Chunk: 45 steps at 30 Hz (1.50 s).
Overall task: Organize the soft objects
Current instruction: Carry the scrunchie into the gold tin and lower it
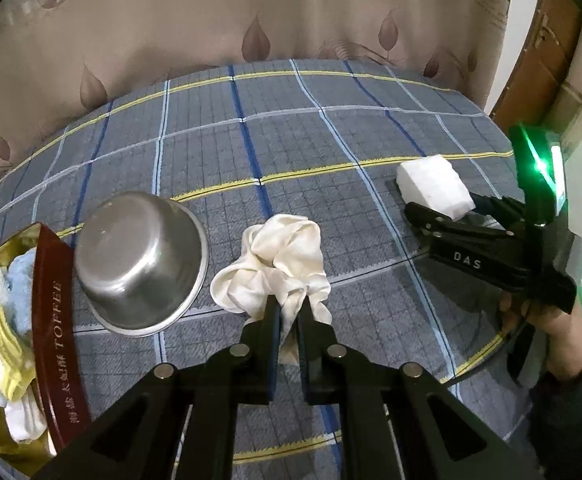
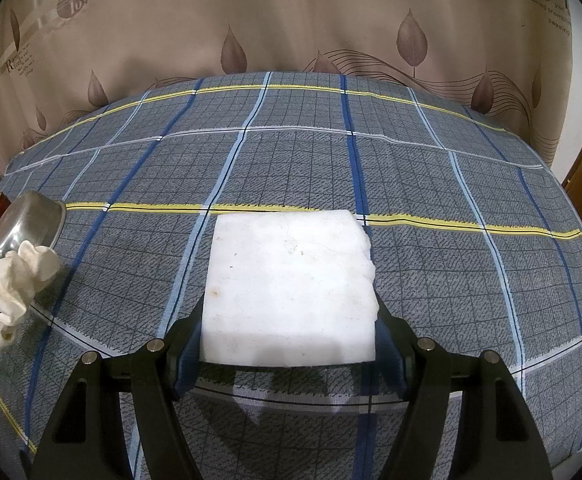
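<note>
Both wrist views look steeply down, close, sharing the plaid bedspread (image 1: 291,152).

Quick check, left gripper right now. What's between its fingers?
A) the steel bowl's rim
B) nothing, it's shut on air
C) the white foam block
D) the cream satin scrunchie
D: in the left wrist view the left gripper is pinched shut on a fold of the cream satin scrunchie; the upturned steel bowl sits apart, and the white foam block is between the right gripper's fingers.
</note>
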### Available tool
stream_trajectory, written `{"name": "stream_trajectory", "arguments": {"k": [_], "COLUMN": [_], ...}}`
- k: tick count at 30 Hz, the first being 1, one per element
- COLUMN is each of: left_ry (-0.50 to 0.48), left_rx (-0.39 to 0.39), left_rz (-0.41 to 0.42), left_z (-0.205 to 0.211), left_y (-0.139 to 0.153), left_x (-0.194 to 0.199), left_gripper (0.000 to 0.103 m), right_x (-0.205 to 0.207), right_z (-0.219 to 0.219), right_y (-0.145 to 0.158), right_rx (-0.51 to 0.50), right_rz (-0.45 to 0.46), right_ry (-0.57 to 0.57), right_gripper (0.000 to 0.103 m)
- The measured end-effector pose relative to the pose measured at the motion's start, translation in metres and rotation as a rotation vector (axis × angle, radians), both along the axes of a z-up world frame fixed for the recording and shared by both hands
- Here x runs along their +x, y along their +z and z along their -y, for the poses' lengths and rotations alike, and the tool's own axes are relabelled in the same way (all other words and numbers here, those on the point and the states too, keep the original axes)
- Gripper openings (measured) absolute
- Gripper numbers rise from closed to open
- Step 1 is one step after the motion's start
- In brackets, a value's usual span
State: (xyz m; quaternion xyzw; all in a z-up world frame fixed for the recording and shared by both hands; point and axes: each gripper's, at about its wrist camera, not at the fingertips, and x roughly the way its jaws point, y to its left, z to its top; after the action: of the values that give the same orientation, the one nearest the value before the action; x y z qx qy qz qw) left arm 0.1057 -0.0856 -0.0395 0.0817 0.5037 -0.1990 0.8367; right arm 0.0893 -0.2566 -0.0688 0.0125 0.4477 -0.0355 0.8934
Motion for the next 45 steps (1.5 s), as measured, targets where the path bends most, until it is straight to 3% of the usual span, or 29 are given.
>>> {"name": "stream_trajectory", "arguments": {"k": [21,37,45], "left_ry": [0.078,0.330,0.436], "left_rx": [-0.018,0.031,0.044], "left_rz": [0.041,0.080,0.059], "left_z": [-0.047,-0.179,-0.233], "left_y": [0.038,0.065,0.061], "left_x": [-0.019,-0.025,-0.019], "left_gripper": [0.008,0.008,0.008], "right_x": [0.000,0.000,0.000], "right_z": [0.000,0.001,0.001], "right_y": [0.000,0.000,0.000], "right_rx": [0.001,0.001,0.002], "right_rz": [0.000,0.000,0.001], "right_ry": [0.000,0.000,0.000], "right_gripper": [0.069,0.069,0.069]}}
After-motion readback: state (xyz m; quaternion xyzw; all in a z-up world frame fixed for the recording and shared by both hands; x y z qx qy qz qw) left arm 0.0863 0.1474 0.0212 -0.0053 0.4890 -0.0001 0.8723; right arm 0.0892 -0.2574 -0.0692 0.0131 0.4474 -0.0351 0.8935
